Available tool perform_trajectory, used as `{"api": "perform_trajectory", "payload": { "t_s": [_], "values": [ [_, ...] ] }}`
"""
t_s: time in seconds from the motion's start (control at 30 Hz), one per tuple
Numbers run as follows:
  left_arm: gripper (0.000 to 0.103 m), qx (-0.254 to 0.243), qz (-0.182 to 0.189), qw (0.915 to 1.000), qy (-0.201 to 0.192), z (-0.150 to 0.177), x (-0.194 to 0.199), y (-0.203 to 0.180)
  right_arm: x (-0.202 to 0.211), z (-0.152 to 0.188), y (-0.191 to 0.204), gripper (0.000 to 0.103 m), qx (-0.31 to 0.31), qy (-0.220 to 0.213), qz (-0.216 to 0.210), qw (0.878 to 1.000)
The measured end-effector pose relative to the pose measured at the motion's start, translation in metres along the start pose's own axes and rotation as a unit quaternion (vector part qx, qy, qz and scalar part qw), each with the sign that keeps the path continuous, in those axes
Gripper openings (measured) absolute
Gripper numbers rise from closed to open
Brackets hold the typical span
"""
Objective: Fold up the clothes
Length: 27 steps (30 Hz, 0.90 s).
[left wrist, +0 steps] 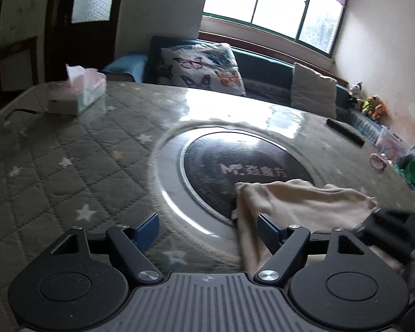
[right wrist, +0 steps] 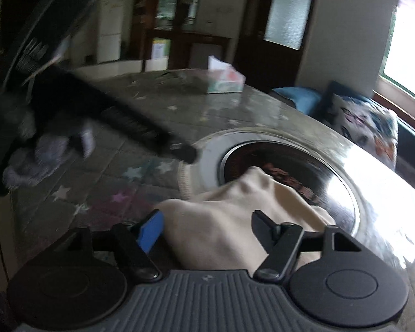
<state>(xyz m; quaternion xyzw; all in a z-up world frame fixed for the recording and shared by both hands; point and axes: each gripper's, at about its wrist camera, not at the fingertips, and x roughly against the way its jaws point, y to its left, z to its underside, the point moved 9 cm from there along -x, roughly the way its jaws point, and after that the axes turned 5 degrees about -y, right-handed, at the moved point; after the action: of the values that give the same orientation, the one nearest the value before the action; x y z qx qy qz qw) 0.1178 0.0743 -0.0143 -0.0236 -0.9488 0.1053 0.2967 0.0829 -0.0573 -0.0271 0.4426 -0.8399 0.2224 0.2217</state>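
Now we see both tools released: our left gripper (left wrist: 207, 229) and right gripper (right wrist: 207, 229) stand wide, grasping nothing. Our cloth (left wrist: 298, 204), beige and crumpled, lies on the table (left wrist: 69, 149), partly over the dark round plate (left wrist: 235, 163), between the right gripper's fingers. A tissue box (left wrist: 80, 91) stands well apart.

Between the tissue box (left wrist: 78, 91) at the far corner and the round glass inset (left wrist: 235, 171), the quilted desk (left wrist: 55, 166) lies bare and passable. The beige cloth (left wrist: 298, 204) covers the inset's near edge. In the right wrist view a blurred dark object (right wrist: 141, 127), possibly the left gripper, crosses above the desk, with grey fabric (right wrist: 38, 160) beneath it.
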Motion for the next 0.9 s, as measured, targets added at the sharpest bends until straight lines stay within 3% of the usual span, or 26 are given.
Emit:
{"api": "perform_trajectory", "payload": {
  "t_s": [0.23,0.4,0.6,0.9],
  "values": [
    [0.08,0.039,0.041,0.9979,0.031,0.001,-0.013,-0.016,-0.013,0.005,0.02,0.048,0.057,0.017,0.009,0.998],
    [0.08,0.081,0.063,0.9932,0.056,0.004,-0.021,-0.02,-0.01,0.003,0.016,0.015,0.044,0.012,0.013,0.999],
    [0.08,0.143,0.067,0.9837,0.086,0.007,-0.029,-0.016,0.001,-0.003,0.001,0.008,-0.019,-0.005,0.001,1.0],
    [0.077,0.238,0.105,0.9572,0.128,0.013,-0.041,-0.025,0.03,-0.012,-0.022,0.006,-0.091,-0.045,-0.007,0.995]
  ]
}}
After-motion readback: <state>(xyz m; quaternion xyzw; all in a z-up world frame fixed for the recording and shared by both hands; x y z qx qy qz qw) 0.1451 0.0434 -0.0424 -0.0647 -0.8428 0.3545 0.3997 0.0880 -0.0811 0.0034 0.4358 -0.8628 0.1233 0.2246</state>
